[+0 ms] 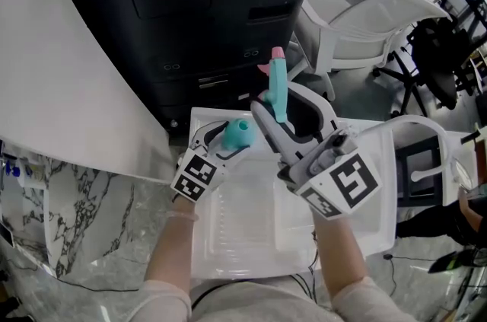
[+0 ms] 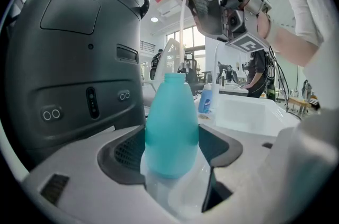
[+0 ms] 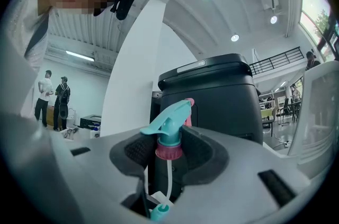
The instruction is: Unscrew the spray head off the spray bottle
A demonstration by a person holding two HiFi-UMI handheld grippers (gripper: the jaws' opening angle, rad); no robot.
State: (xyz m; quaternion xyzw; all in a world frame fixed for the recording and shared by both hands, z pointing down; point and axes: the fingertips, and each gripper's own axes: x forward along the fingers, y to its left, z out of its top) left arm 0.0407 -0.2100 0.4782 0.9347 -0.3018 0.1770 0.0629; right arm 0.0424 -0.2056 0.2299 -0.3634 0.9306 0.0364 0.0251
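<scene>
The left hand-held gripper is clamped on the upright teal spray bottle at the far edge of a white tray. The right hand-held gripper is clamped on the spray head, off the bottle and above it, its dip tube hanging.

Left tongs, right tongs: both clamped
</scene>
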